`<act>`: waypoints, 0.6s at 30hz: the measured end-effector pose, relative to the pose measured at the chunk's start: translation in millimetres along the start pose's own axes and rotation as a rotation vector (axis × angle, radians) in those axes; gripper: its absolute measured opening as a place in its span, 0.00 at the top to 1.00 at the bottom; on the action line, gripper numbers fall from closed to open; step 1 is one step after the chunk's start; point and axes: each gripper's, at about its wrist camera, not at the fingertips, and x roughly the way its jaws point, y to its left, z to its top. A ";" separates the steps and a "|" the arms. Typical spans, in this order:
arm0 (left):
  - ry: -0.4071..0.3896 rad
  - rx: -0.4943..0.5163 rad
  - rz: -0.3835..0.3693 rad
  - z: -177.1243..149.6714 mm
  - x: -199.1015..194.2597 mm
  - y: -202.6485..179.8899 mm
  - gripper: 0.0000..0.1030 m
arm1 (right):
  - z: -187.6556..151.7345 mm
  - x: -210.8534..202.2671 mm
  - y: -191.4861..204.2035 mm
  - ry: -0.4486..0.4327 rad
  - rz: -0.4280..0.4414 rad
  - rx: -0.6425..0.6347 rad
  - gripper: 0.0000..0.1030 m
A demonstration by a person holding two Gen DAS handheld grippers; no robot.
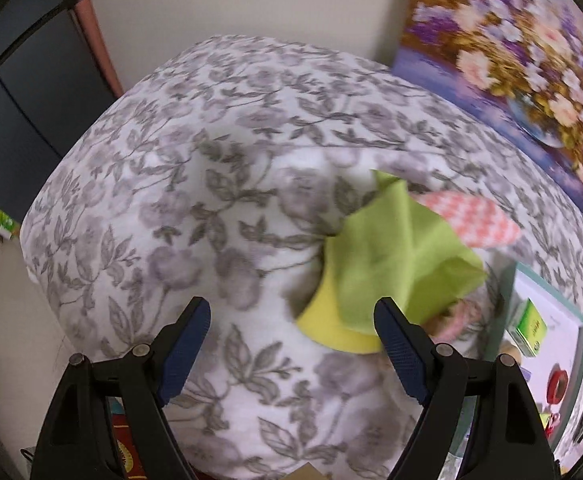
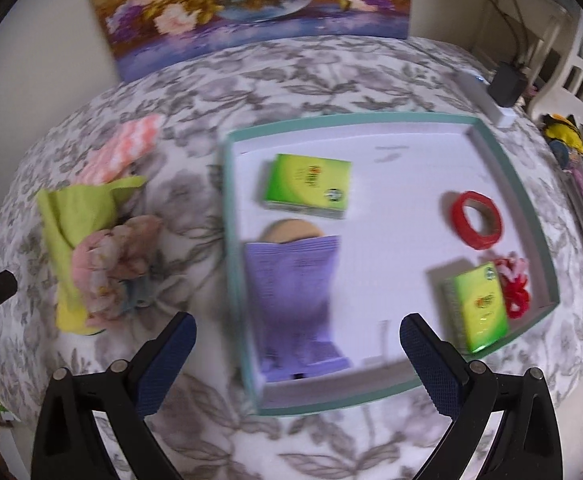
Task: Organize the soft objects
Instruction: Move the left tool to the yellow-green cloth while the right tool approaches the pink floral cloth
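1. Spread across the whole surface: a soft white cover printed with grey leaves and blossoms point(image 2: 315, 72), rumpled into shallow folds.
2. Heaped on that cover, left of the tray: a limp lime-green cloth point(image 1: 395, 256) creased into peaks, lying over a flat yellow cloth point(image 1: 331, 328); beside them a coral-and-white chevron-patterned cloth point(image 2: 131, 148) and a bunched pink floral fabric bundle point(image 2: 111, 264), with a scrap of pale blue fabric at its lower edge.
3. Resting on the cover at centre right: a shallow rectangular tray with teal rim and white floor point(image 2: 243, 320).
4. Inside the tray, left half: a glossy green rectangular tissue pack point(image 2: 307, 186) at the back, then a tan round disc point(image 2: 291, 228) partly tucked under a lilac crinkled plastic pouch point(image 2: 295, 300) reaching toward the near wall.
5. Inside the tray, right half: a red ring-shaped tape roll point(image 2: 477, 220), a second green tissue pack point(image 2: 477, 308) near the front right corner, and fluffy red-and-white hair ties point(image 2: 513, 280) just beside it.
6. Propped against the wall behind: a flower painting in purple, cream and gold point(image 2: 247, 4).
7. Left gripper point(image 1: 291, 344): black frame, blue textured pads, spread wide, gripping nothing, held above the cover just beside the cloth heap.
8. Right gripper point(image 2: 297, 354): same build, likewise wide apart and empty, poised over the tray's near edge.
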 end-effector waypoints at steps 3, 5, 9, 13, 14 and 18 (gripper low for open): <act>0.009 -0.018 0.006 2.8 5.4 11.4 0.18 | -2.1 1.5 14.5 0.003 0.011 -0.010 0.00; 0.016 -0.022 0.006 4.4 9.2 16.6 0.18 | -3.5 3.9 24.0 0.010 0.023 -0.017 0.00; 0.048 -0.030 -0.006 5.8 20.4 23.3 0.18 | -4.9 7.2 40.9 0.014 0.031 -0.046 0.00; 0.065 -0.030 -0.032 7.2 28.1 21.6 0.18 | -5.8 8.1 57.1 0.006 0.042 -0.086 0.00; 0.064 -0.026 -0.038 7.7 29.3 20.0 0.18 | -5.9 8.6 60.5 0.006 0.049 -0.095 0.00; 0.063 -0.013 -0.043 9.3 32.5 14.8 0.18 | -3.0 10.6 67.0 -0.007 0.080 -0.116 0.00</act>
